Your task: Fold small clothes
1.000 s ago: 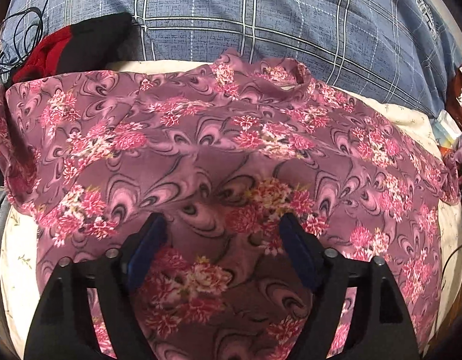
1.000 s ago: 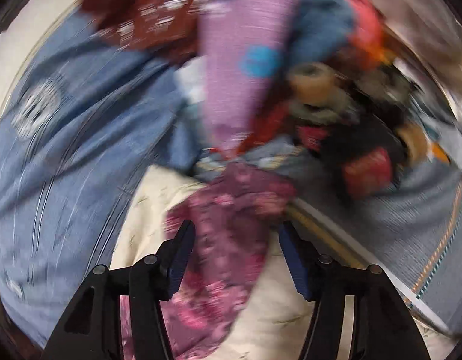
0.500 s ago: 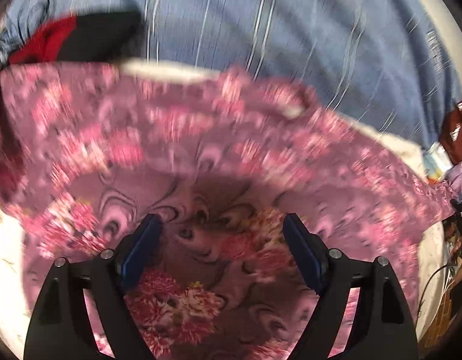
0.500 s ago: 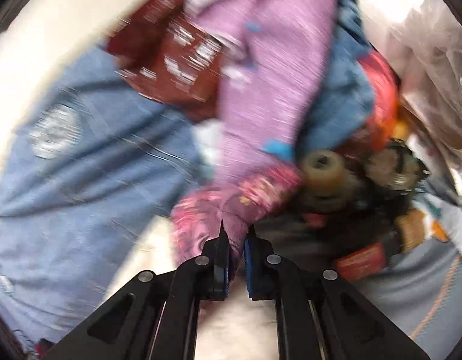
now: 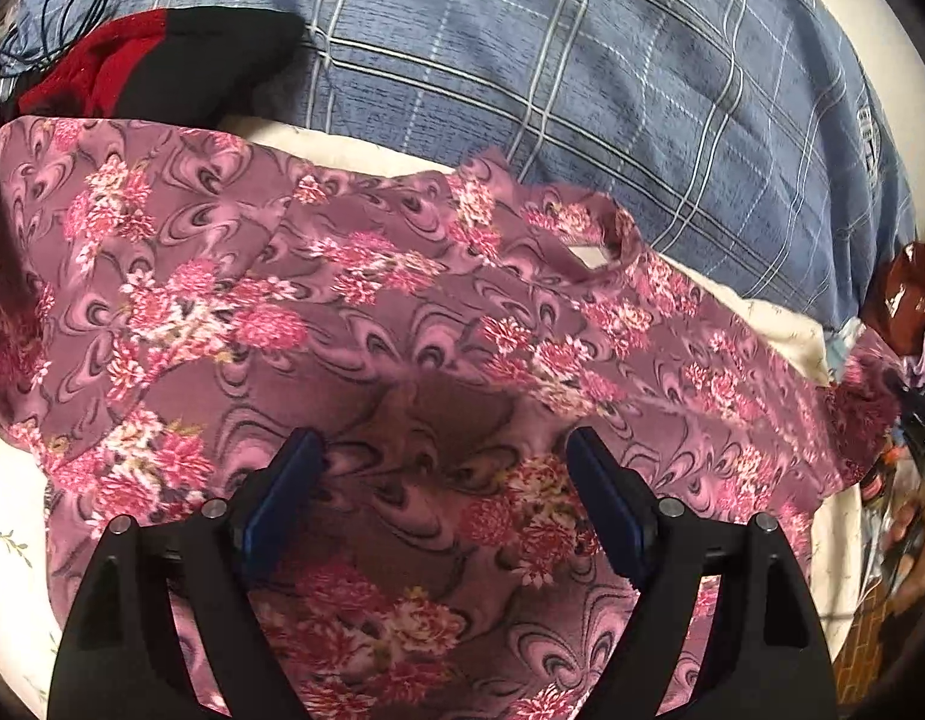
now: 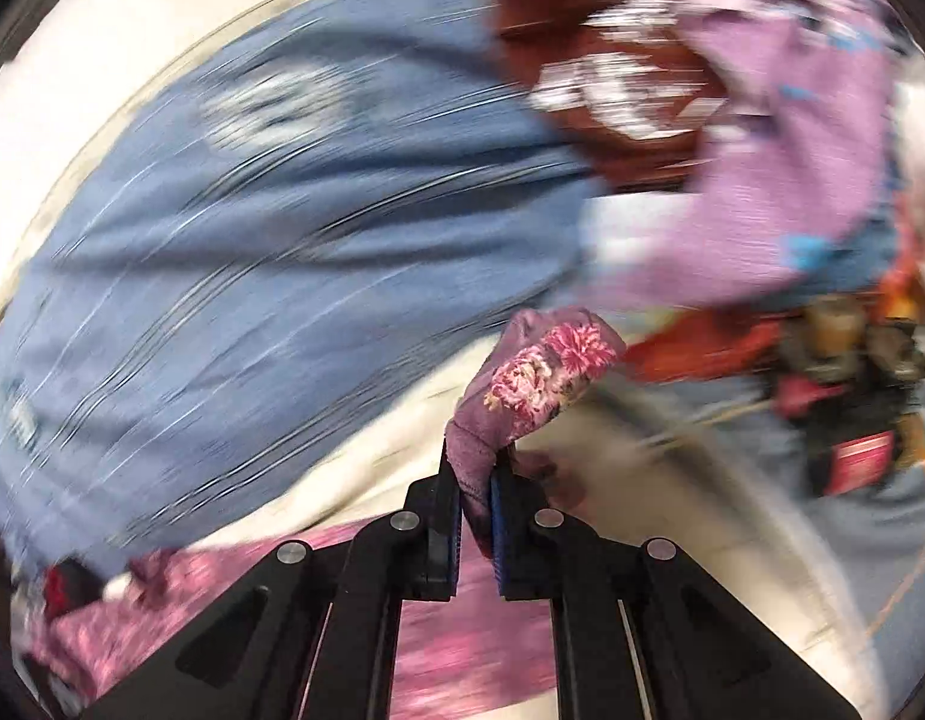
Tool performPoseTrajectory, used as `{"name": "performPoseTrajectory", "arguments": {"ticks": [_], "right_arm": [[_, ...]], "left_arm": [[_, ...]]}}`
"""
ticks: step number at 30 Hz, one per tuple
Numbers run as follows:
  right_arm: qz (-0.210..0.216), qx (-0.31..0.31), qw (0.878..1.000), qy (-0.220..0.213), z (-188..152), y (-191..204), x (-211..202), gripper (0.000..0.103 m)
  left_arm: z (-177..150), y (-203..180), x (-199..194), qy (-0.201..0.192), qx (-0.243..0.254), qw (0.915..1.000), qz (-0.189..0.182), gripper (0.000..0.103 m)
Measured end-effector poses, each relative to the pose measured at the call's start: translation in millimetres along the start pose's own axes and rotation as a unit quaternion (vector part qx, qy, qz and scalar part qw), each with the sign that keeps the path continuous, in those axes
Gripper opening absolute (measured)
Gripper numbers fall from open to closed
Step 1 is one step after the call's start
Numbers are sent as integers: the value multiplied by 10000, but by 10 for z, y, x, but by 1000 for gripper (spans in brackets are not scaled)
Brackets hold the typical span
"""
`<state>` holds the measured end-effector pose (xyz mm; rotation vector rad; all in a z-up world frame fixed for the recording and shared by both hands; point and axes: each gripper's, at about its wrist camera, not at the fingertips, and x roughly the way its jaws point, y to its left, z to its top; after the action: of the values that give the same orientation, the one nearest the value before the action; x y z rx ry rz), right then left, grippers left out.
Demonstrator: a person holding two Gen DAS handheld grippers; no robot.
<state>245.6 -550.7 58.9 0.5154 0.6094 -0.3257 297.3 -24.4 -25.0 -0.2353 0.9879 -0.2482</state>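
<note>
A mauve garment with pink flowers [image 5: 402,324] lies spread on a cream sheet [image 5: 6,516]. My left gripper [image 5: 444,450] is open and hovers just above the garment's middle, holding nothing. My right gripper [image 6: 474,468] is shut on a bunched end of the same floral garment [image 6: 540,372] and holds it lifted off the bed. The right wrist view is motion-blurred. More of the garment trails below the right gripper [image 6: 450,660].
A blue plaid cover [image 5: 582,90] lies behind the garment. A red and black cloth [image 5: 150,66] sits at the far left with black cables [image 5: 54,12]. A pile of clothes, brown [image 6: 612,78] and lilac [image 6: 792,150], and small clutter [image 6: 852,408] lie at the right.
My right gripper closed on the garment's end and lifted it while swinging left. My left gripper stayed open over the garment and shifted slightly.
</note>
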Motion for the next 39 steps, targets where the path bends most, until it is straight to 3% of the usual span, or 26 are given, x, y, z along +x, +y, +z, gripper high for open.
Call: {"name": "performPoseTrajectory", "arguments": {"ticks": [8,14,21,28,32,34,39], "right_arm": [[926,-613,9910,746,-651,1342,285,8],[1293,-1254,9757,1244,-1264,2188,415,8],[1516,-2079,9554,1449,-1846,3005,420,8],[1764,-2354,9414,1654,-2215,3425,382,9],[1954,-2153,9335,2097,-2371,3492,474,21],[2086,-1996,9222,2574,-2491,3487,568,36],[2283,-1759,9222,2577,-2386,3302,365,40]], "left_arm": [[64,228,-30,56,-232,9997,-105,84],[117,461,-122,11,-529,9984,-216,84],[151,682,-229,-28,-779,9965,-297,84],[197,837,-333,-135,-989,9942,-393,84],[218,911,-347,-158,-1095,9931,-392,84],[226,936,-324,-127,-1156,9925,-387,84],[234,904,-233,13,-1223,9914,-458,84]]}}
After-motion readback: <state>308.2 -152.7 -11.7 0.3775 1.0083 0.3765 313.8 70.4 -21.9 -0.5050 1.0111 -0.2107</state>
